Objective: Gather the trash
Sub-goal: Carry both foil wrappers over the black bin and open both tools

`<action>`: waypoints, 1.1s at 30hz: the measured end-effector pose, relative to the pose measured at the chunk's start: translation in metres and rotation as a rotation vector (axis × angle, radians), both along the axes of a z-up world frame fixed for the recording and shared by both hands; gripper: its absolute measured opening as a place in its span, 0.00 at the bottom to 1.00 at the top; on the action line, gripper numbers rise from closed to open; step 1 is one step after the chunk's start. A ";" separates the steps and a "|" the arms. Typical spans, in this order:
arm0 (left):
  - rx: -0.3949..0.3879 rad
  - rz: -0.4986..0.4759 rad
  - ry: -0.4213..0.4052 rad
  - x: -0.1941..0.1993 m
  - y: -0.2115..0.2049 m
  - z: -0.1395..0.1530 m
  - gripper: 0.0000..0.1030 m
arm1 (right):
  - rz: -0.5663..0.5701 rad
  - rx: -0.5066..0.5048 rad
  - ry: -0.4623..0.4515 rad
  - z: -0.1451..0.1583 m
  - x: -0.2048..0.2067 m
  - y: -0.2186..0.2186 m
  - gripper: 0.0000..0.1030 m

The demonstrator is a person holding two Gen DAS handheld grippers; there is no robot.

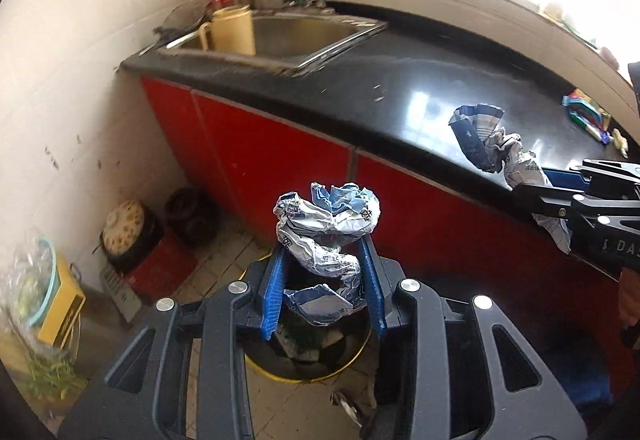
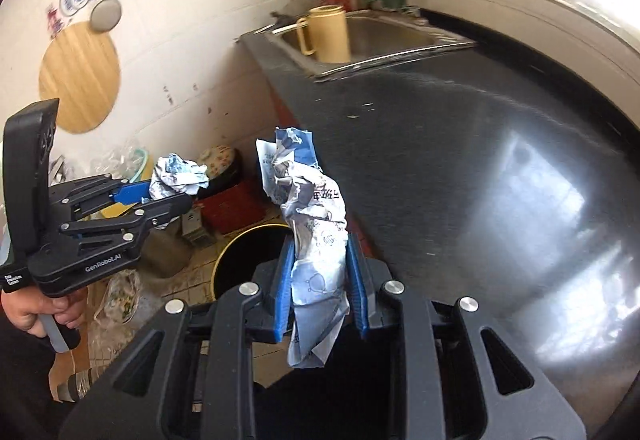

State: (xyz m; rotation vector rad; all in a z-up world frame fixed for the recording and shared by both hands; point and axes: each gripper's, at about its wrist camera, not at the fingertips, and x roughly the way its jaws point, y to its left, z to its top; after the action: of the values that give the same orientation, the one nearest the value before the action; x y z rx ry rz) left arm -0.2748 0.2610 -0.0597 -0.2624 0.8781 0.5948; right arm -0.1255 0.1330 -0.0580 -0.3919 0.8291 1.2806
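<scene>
My left gripper and its crumpled wrapper hide most of the bin below. Printing on it is too small to read. The bowl at the left edge is blurred.

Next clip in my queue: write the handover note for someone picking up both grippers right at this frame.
Left gripper: shut on a crumpled blue-white wrapper, held above the yellow-rimmed bin on the floor.
Right gripper: shut on a second crumpled wrapper, held at the edge of the black counter, with the bin below and to the left.
Done: both wrappers picked up; the bin already holds some trash.
Left: open the left fingers over the bin, bring the right over and drop too. Colourful scraps remain at the counter's far right, probably next.
</scene>
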 end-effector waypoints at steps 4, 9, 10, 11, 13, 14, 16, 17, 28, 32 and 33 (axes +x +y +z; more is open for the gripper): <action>-0.031 0.054 0.042 -0.024 0.027 -0.040 0.33 | 0.080 -0.066 0.033 -0.028 -0.027 0.044 0.25; -0.114 0.058 0.043 -0.023 0.051 -0.102 0.33 | 0.120 -0.168 0.061 -0.080 -0.041 0.086 0.25; -0.155 0.065 0.045 -0.023 0.057 -0.122 0.33 | 0.120 -0.190 0.070 -0.092 -0.041 0.094 0.25; -0.185 0.082 0.047 -0.021 0.061 -0.136 0.33 | 0.121 -0.211 0.080 -0.104 -0.042 0.102 0.25; -0.242 0.106 0.054 -0.023 0.070 -0.165 0.33 | 0.107 -0.256 0.091 -0.128 -0.041 0.117 0.25; -0.258 0.113 0.072 -0.023 0.073 -0.176 0.33 | 0.100 -0.282 0.101 -0.142 -0.041 0.124 0.25; -0.272 0.109 0.123 -0.022 0.079 -0.192 0.33 | 0.091 -0.302 0.123 -0.157 -0.042 0.133 0.25; -0.258 0.109 0.136 -0.023 0.080 -0.197 0.34 | 0.085 -0.316 0.129 -0.166 -0.043 0.137 0.25; -0.299 0.118 0.137 -0.029 0.077 -0.214 0.34 | 0.074 -0.343 0.136 -0.182 -0.036 0.132 0.26; -0.307 0.126 0.153 -0.030 0.079 -0.217 0.51 | 0.076 -0.339 0.156 -0.182 -0.033 0.135 0.40; -0.312 0.130 0.155 -0.031 0.080 -0.218 0.68 | 0.072 -0.334 0.157 -0.181 -0.032 0.135 0.57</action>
State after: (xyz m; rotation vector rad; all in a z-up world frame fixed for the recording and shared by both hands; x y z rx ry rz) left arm -0.3054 0.3412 -0.2775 -0.5653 1.1105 0.6032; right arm -0.1578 0.2680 -0.2390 -0.5957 1.1776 1.2515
